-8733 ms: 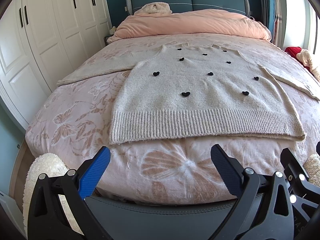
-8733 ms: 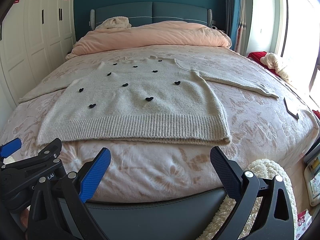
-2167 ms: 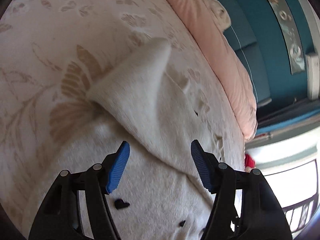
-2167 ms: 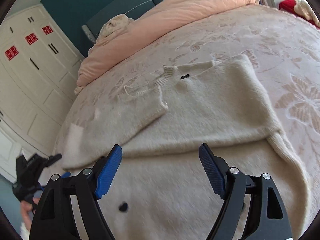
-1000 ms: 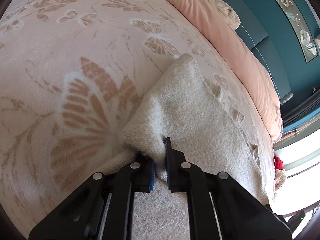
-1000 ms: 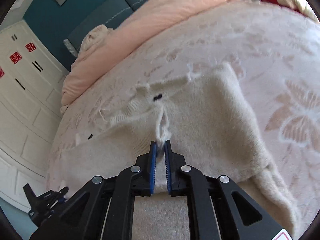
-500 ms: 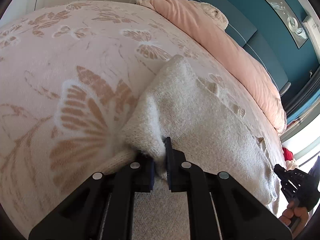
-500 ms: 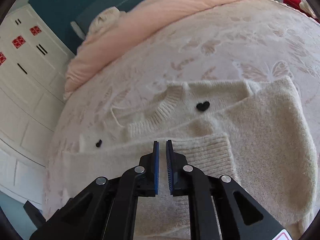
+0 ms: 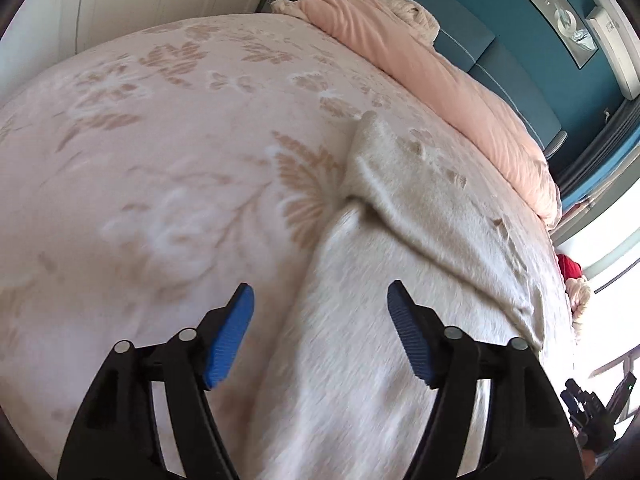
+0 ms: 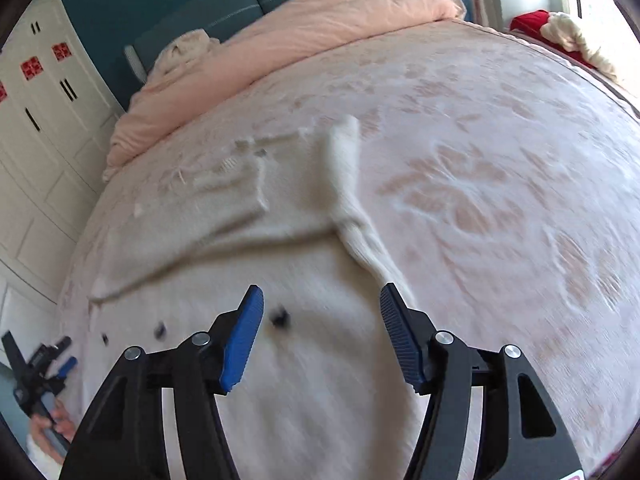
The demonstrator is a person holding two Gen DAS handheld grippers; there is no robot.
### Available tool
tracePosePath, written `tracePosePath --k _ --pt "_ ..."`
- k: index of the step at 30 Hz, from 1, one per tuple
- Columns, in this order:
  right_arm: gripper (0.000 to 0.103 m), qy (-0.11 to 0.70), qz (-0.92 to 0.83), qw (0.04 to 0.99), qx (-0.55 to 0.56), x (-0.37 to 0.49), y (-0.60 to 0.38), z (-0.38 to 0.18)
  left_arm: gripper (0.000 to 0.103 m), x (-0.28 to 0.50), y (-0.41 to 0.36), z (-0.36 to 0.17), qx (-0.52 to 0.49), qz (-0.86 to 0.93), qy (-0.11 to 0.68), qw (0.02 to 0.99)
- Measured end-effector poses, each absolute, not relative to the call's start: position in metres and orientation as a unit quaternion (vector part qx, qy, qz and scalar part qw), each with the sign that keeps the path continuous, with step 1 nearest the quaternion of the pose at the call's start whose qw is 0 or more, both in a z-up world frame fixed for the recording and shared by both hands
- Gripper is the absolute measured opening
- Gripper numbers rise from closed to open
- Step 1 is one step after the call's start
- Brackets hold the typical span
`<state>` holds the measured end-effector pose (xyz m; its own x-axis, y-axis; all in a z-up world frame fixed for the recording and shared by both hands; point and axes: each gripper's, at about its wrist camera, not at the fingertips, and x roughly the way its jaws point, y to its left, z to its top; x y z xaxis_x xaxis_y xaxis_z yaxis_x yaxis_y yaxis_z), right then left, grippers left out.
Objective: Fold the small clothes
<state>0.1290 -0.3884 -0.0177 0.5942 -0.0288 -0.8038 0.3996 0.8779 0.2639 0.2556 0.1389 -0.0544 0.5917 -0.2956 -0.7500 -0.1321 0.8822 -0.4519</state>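
Blue-padded and spread wide, my left gripper [image 9: 320, 334] stood above the cream sweater [image 9: 400, 320]; its jaws had just been opening, and nothing lay pinched between the pads. My right gripper [image 10: 321, 334] was much the same — jaws just parted, wide, with only the knit below them and a small black heart [image 10: 280, 317] showing between the fingers, apart from either pad.

Both grippers pointed steeply down at the bed [image 9: 160, 160], the fabric under them smeared with blur.

The sweater lay on the floral bedspread, part folded: a flap of it was turned over onto the body, and its ribbed cuff [image 10: 366, 244] trailed off toward the spread on the right side.

From the left wrist I saw the fold's thick edge rising off the spread, the pink duvet [image 9: 420, 80] beyond it, and my right gripper small at the lower right corner. From the right wrist I saw what the other view hid — the neckline [image 10: 240, 164], more black hearts low on the left, the white wardrobe doors [image 10: 40, 120], and a hand [image 10: 54, 428] holding my left gripper at the bed's edge.
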Motion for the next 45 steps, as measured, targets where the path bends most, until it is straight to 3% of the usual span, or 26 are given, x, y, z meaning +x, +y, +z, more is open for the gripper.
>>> tracePosePath --k 7,11,15,20,22,23,25,26,27,35,45 --pt "0.066 0.504 -0.131 0.811 0.266 -0.02 -0.374 -0.06 0.084 0.155 0.173 -0.067 -0.284 -0.048 0.499 0.817" --pt "0.067 0.502 -0.11 0.808 0.29 -0.025 -0.353 -0.069 0.091 0.134 0.148 -0.067 -0.294 -0.074 0.497 0.813" --pt "0.082 0.485 -0.105 0.812 0.306 -0.004 -0.343 -0.072 0.097 0.132 0.119 -0.072 -0.284 -0.084 0.512 0.806" --pt "0.087 0.466 -0.104 0.816 0.325 0.013 -0.332 -0.073 0.097 0.144 0.096 -0.07 -0.265 -0.095 0.536 0.796" --pt "0.087 0.461 -0.095 0.816 0.335 0.018 -0.332 -0.074 0.094 0.149 0.094 -0.07 -0.263 -0.088 0.537 0.797" --pt "0.08 0.459 -0.094 0.814 0.343 0.02 -0.333 -0.074 0.085 0.151 0.095 -0.071 -0.263 -0.082 0.536 0.798" --pt "0.039 0.455 -0.082 0.81 0.36 0.025 -0.338 -0.072 0.048 0.156 0.099 -0.069 -0.267 -0.076 0.536 0.797" --pt "0.014 0.461 -0.078 0.801 0.373 0.028 -0.342 -0.073 0.017 0.159 0.103 -0.069 -0.281 -0.082 0.541 0.788" --pt "0.014 0.461 -0.073 0.794 0.391 0.028 -0.345 -0.072 0.008 0.16 0.108 -0.069 -0.301 -0.089 0.545 0.777" --pt "0.01 0.406 -0.009 0.82 0.404 -0.002 -0.347 -0.006 0.006 0.128 0.138 -0.011 -0.318 -0.128 0.505 0.792" --pt "0.009 0.567 0.032 0.785 0.246 -0.095 -0.317 0.004 0.006 0.014 0.162 -0.002 -0.251 -0.155 0.578 0.76"
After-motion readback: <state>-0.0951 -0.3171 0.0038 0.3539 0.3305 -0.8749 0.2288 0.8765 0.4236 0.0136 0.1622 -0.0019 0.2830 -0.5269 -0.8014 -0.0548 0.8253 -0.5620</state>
